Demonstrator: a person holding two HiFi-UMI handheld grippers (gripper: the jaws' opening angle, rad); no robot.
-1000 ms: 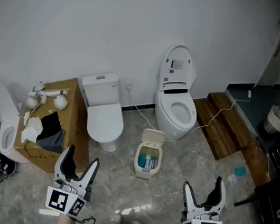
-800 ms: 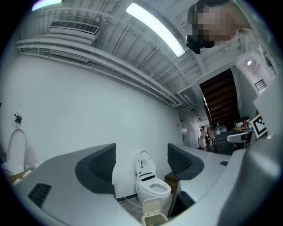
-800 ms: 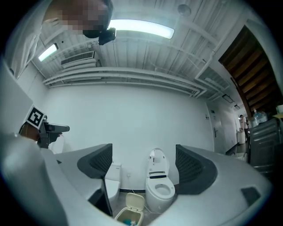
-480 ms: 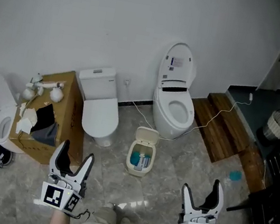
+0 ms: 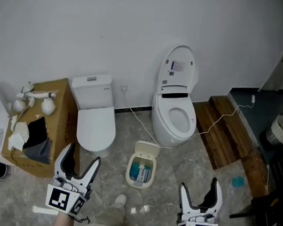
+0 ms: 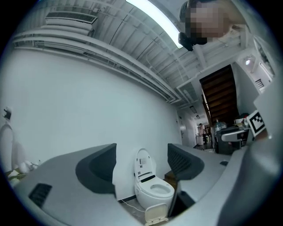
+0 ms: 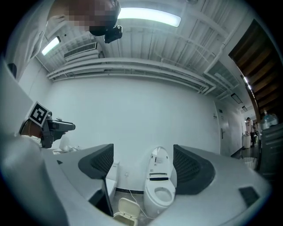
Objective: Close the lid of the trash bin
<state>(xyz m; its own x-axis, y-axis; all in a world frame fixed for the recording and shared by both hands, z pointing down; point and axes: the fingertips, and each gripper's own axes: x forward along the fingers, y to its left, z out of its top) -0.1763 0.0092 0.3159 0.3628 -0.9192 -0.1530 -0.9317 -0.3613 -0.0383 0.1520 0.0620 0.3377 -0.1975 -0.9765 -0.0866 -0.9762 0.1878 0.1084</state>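
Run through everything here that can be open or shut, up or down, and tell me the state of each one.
trash bin: lid open, tipped back, contents showing.
tankless toilet: lid up, seat down.
toilet with tank: lid down.
left gripper: fingers apart, nothing between them.
right gripper: fingers apart, nothing between them.

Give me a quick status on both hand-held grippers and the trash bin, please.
Left hand-held gripper open, empty; right hand-held gripper same. Trash bin ahead on floor, lid up, contents showing. Nothing seen in the way.
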